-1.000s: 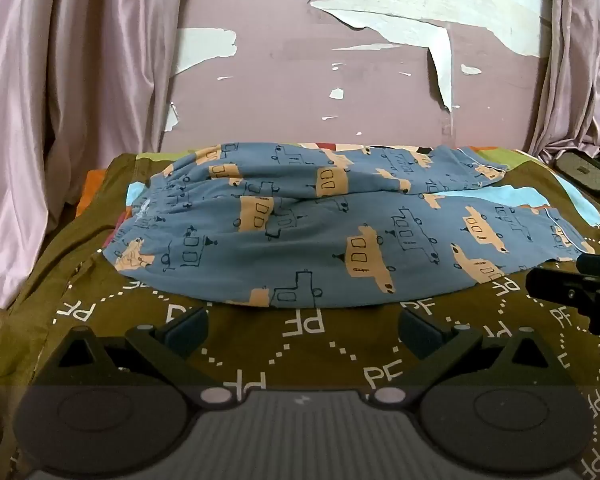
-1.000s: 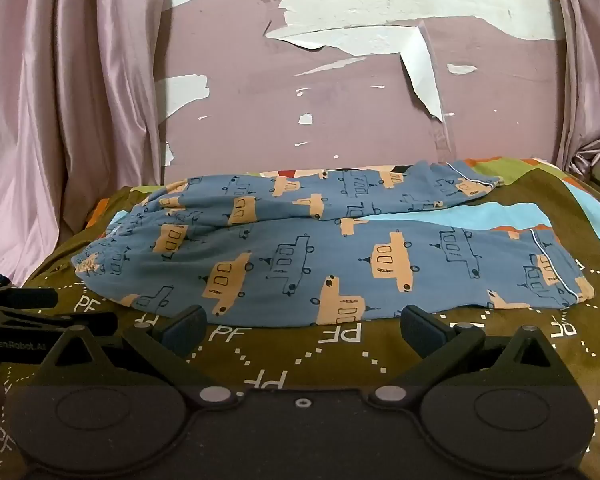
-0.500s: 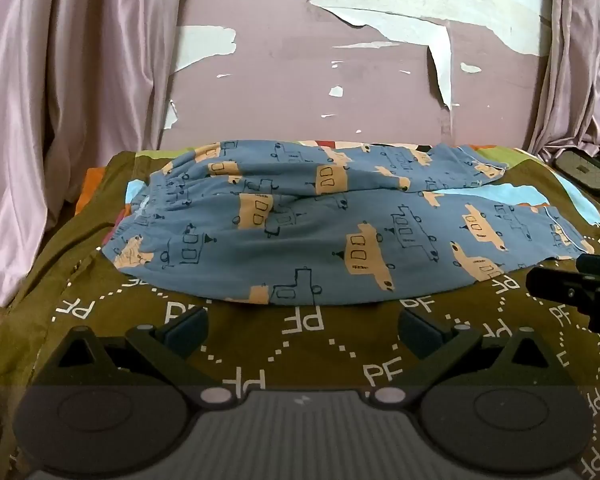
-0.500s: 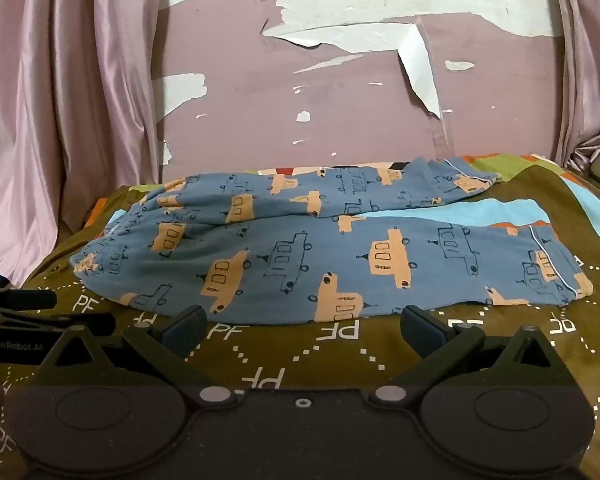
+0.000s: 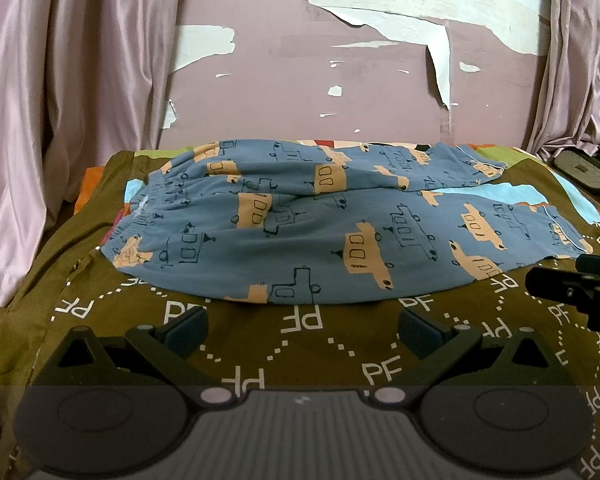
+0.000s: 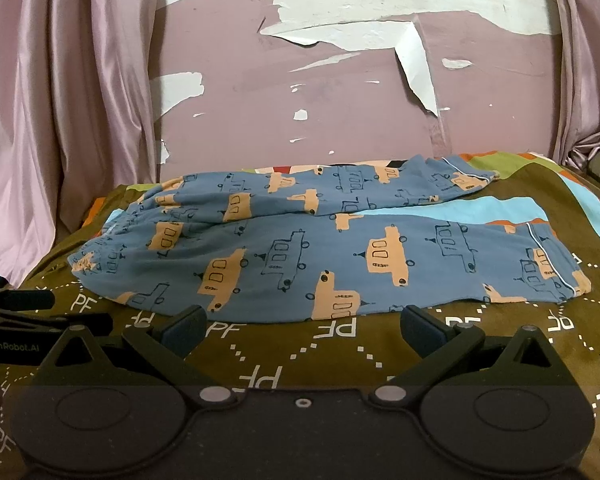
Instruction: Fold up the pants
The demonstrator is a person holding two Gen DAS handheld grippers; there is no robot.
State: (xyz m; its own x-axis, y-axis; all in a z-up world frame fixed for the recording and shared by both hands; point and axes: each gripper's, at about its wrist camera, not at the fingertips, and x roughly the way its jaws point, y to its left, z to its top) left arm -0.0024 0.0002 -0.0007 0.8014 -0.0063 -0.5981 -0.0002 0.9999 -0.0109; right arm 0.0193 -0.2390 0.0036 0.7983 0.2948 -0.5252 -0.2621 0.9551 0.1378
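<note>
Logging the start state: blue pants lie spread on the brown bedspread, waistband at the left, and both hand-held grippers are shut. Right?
Not quite: both hand-held grippers, left and right, are open, as each wrist view shows. The pants do lie spread on the bedspread, waistband left.

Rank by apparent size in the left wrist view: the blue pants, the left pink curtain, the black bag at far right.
1. left pink curtain
2. blue pants
3. black bag, partly cut off by the frame edge
</note>
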